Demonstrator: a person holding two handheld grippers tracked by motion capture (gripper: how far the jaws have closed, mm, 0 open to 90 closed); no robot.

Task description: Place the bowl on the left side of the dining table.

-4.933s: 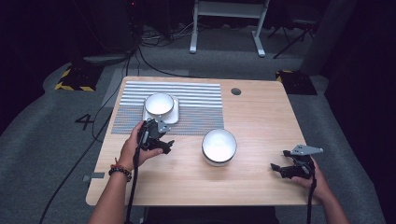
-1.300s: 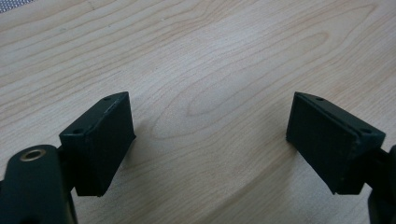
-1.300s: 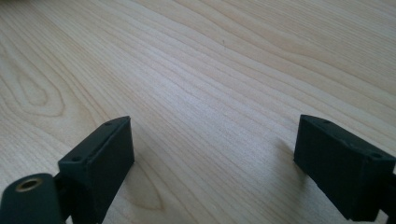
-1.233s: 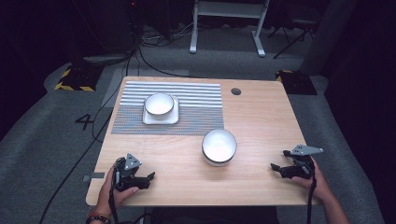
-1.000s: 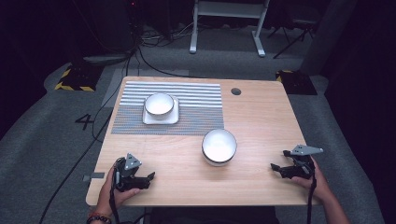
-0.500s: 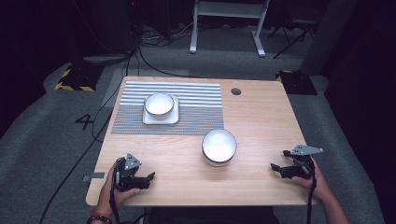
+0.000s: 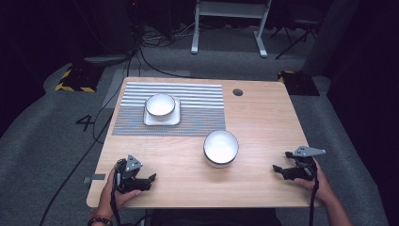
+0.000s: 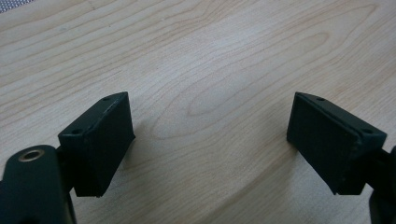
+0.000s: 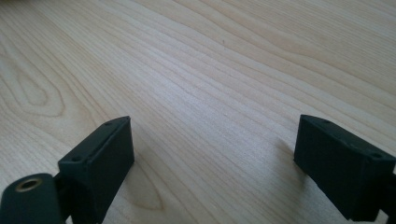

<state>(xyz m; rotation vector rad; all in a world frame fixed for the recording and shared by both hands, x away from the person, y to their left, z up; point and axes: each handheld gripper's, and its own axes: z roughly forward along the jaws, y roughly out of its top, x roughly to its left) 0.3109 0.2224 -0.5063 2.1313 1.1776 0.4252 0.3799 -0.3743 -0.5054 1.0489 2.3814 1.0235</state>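
A white bowl (image 7: 160, 105) sits on a square white plate (image 7: 149, 121) on the striped grey placemat (image 7: 197, 113) at the table's back left. A second white bowl (image 7: 220, 147) stands on the bare wood near the middle. My left gripper (image 7: 148, 180) rests at the front left corner, open, with bare wood between its jaws (image 8: 210, 135). At the front right my right gripper (image 7: 277, 171) rests on the table, open too, nothing between its pads (image 9: 215, 158).
The wooden table (image 7: 263, 122) has a round cable hole (image 7: 238, 92) at the back right. Cables trail from both grippers over the front edge. Grey carpet, a desk frame (image 7: 229, 23) and yellow-black marked blocks (image 7: 74, 80) lie beyond the table.
About five seconds ago my left gripper was up by the bowl on the plate; it has since drawn back to the front left corner. Over the last second nothing moves.
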